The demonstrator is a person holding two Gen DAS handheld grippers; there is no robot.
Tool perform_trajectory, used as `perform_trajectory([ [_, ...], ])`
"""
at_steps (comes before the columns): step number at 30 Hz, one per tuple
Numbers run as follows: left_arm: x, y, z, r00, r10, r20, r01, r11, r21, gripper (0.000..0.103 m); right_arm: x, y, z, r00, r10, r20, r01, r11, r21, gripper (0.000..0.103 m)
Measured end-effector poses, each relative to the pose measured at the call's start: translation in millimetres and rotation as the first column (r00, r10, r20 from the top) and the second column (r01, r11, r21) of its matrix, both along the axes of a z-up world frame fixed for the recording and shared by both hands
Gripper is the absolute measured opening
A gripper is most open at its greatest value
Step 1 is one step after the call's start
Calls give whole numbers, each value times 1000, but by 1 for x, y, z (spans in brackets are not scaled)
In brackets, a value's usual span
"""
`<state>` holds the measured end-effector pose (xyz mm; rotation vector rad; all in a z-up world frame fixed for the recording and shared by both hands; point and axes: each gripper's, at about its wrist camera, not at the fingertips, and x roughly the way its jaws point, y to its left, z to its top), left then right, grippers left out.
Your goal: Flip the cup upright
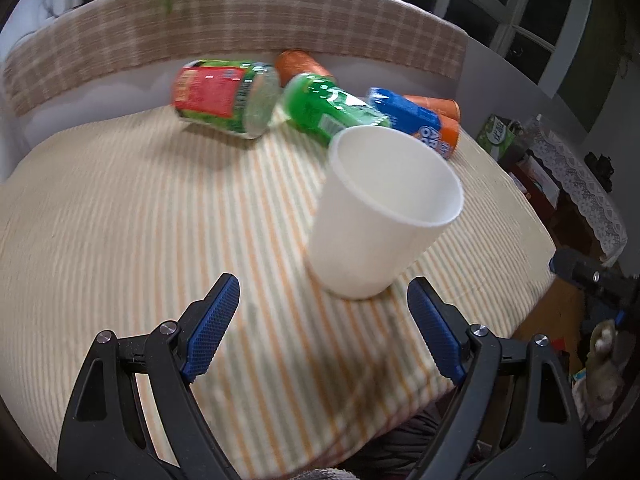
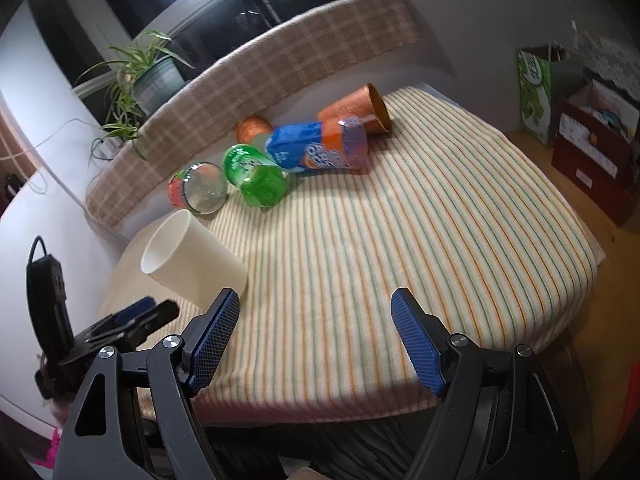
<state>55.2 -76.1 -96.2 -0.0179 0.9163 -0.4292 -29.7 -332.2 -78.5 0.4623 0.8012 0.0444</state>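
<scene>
Left wrist view shows your white cup (image 1: 384,212) standing mouth-up, slightly tilted, on the striped cloth (image 1: 140,220) just ahead of the released jaws; your right jaws are spread too. The flip looks essentially done.

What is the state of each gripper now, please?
Left gripper: open, holding nothing; the white cup is just ahead.
Right gripper: open, holding nothing.
</scene>
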Motion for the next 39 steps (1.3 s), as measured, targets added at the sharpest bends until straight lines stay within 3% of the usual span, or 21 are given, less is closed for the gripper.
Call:
perform_trajectory([
  [4, -9, 23, 13, 995, 82, 61, -81, 997, -12, 88, 4, 13, 13, 998, 23, 50, -21, 998, -51, 78],
  [7, -17, 40, 33, 977, 157, 143, -153, 987, -37, 88, 7, 25, 26, 994, 40, 104, -29, 995, -100, 78],
  [14, -41, 58, 83, 889, 278, 364, -267, 960, -80, 88, 8, 52, 53, 972, 76, 224, -22, 971, -238, 80],
  [23, -65, 67, 114, 796, 317, 516, -307, 946, -108, 103, 3, 72, 72, 934, 79, 350, 45, 941, -335, 84],
  [26, -70, 68, 119, 785, 319, 532, -315, 944, -102, 103, 4, 72, 73, 929, 56, 366, 74, 941, -331, 101],
  [39, -74, 71, 118, 781, 330, 530, -335, 938, -91, 103, 9, 70, 73, 925, 21, 378, 105, 945, -309, 102],
])
